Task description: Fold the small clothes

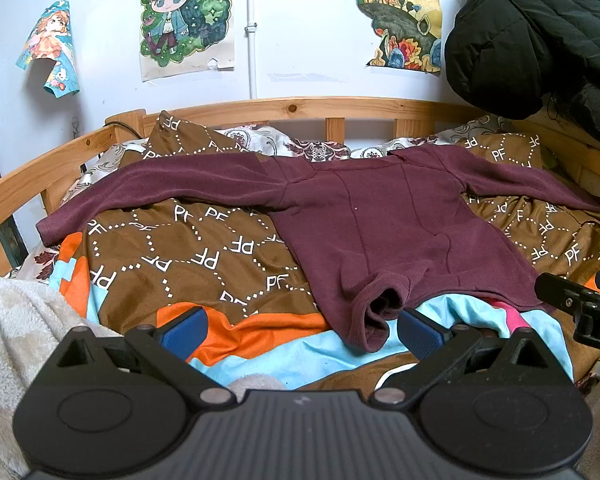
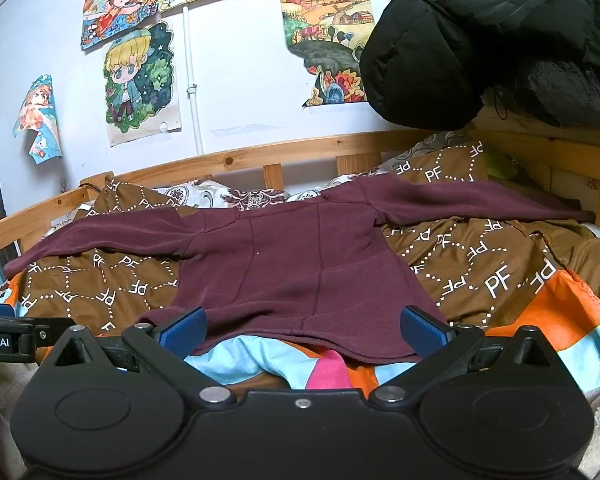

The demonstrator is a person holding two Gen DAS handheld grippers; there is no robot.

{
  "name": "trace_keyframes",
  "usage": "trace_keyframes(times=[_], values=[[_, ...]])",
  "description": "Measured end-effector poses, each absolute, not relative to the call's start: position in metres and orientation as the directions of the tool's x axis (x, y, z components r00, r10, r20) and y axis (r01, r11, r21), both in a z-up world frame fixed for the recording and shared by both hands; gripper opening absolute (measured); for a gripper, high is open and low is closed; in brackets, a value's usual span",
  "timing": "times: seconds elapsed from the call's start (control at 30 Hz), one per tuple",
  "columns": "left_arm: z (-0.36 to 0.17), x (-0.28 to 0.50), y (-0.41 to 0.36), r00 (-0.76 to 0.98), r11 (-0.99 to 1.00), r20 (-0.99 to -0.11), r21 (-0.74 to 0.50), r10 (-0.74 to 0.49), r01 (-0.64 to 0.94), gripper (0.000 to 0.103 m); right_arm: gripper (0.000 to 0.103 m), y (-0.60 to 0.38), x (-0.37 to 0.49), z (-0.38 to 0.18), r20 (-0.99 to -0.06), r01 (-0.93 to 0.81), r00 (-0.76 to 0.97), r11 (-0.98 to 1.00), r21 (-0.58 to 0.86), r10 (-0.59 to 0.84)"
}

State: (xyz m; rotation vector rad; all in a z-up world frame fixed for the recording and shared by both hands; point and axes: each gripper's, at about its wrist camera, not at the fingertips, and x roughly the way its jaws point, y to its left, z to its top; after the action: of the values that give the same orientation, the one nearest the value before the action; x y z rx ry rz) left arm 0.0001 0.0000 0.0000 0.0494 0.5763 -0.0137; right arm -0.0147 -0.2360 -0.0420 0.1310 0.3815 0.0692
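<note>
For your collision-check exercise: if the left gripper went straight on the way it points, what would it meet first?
Most likely the maroon top's bunched hem; the open left gripper sits just short of it. Depth is uncertain.

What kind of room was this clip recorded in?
Most likely a child's bedroom. A maroon long-sleeved top lies spread on a brown "PF"-patterned quilt over a bed with a pale wooden rail frame, and hand-coloured cartoon drawings are taped to the white wall behind.
</note>
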Motion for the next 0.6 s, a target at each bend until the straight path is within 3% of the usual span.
trace_keyframes(times=[0.6], values=[[0.0000,0.0001,-0.0001,0.838,0.999,-0.545,0.043,0.000,0.027,0.102,0.103,-0.2360,-0.0144,-0.0423,-0.369,-0.042,0.925,0.989,0.143,0.093]])
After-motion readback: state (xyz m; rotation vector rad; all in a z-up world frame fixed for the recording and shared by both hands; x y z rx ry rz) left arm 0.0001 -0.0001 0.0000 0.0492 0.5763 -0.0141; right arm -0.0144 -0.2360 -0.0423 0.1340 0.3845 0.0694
